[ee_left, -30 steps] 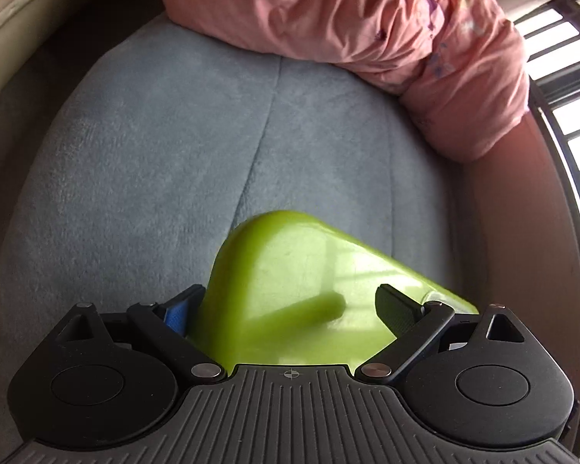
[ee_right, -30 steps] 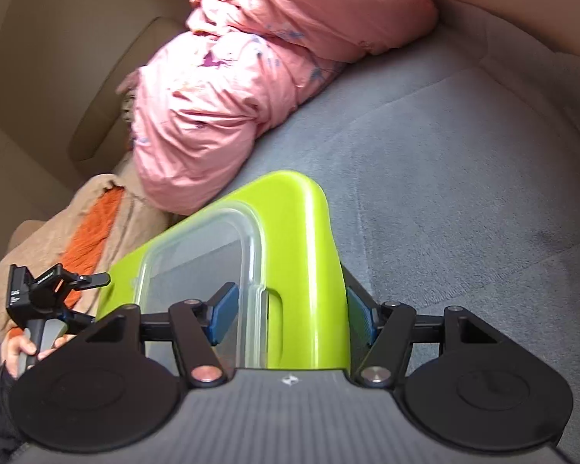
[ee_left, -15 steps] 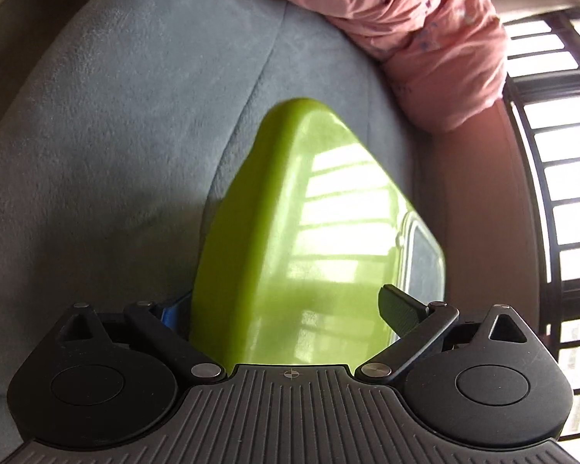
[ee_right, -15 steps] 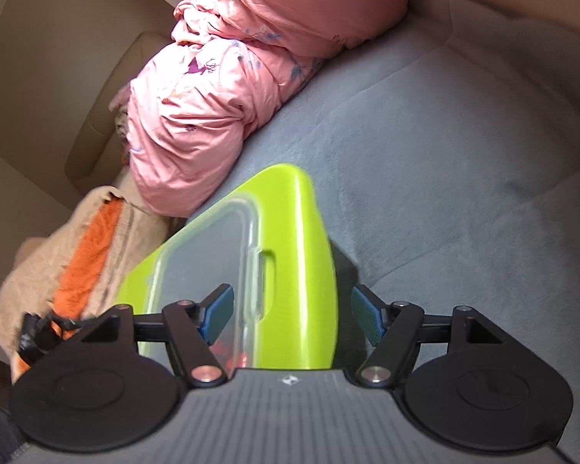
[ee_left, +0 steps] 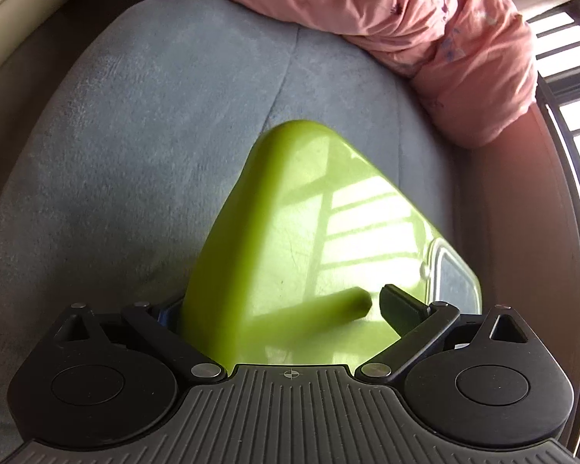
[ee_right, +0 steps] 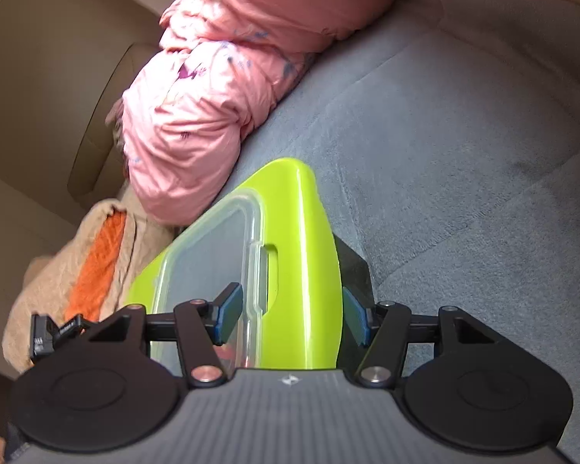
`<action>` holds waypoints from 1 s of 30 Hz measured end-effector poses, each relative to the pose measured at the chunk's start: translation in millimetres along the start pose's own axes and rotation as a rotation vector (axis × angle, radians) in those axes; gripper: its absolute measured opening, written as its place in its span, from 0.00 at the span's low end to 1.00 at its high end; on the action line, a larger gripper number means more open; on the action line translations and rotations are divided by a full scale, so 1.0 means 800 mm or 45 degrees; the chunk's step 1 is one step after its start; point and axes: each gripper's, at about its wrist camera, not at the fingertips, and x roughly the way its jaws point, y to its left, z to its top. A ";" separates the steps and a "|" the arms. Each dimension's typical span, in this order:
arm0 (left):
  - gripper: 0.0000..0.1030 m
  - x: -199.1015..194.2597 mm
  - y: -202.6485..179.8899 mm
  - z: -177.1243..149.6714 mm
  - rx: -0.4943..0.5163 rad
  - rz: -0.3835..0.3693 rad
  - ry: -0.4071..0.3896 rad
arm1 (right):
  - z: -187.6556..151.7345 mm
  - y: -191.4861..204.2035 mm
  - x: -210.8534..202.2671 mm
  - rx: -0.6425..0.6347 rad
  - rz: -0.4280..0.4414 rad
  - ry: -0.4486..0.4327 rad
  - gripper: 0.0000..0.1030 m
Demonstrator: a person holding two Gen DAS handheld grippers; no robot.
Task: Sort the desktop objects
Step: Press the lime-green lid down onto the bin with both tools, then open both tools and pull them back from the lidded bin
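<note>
A lime-green plastic box (ee_left: 297, 239) with a clear lid (ee_right: 208, 255) is held between both grippers over a grey sofa cushion (ee_left: 143, 123). My left gripper (ee_left: 286, 309) is shut on one green end of the box; its left finger is mostly hidden behind the box. My right gripper (ee_right: 290, 309) is shut on the other end, with its blue pads (ee_right: 228, 309) on the lid edge and the green rim. The left gripper shows small at the far left of the right wrist view (ee_right: 54, 332).
A crumpled pink quilt (ee_left: 406, 19) lies at the back of the sofa, also in the right wrist view (ee_right: 220, 89). A beige and orange blanket (ee_right: 85, 270) lies beside it. A barred window (ee_left: 572, 116) is at the right.
The box has shifted and tilted in both views while both grippers stay shut on it. The left view swung toward the window, then back toward the quilt.
</note>
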 end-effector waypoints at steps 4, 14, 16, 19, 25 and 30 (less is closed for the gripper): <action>0.97 -0.002 0.010 0.008 -0.025 -0.034 -0.044 | 0.000 0.003 -0.001 0.024 -0.031 -0.029 0.59; 0.98 -0.116 0.084 -0.049 -0.328 0.060 -0.211 | -0.024 -0.022 -0.084 0.169 -0.243 -0.154 0.87; 0.98 -0.135 0.071 -0.080 -0.317 0.062 -0.242 | -0.034 -0.024 -0.101 0.195 -0.251 -0.156 0.94; 1.00 -0.156 0.027 -0.127 -0.238 0.095 -0.274 | -0.047 -0.017 -0.120 0.207 -0.240 -0.145 1.00; 1.00 -0.174 -0.114 -0.213 0.165 0.277 -0.210 | -0.066 0.078 -0.130 0.025 -0.227 0.016 1.00; 1.00 -0.203 -0.203 -0.298 0.491 0.417 -0.187 | -0.107 0.183 -0.159 -0.271 -0.281 0.115 1.00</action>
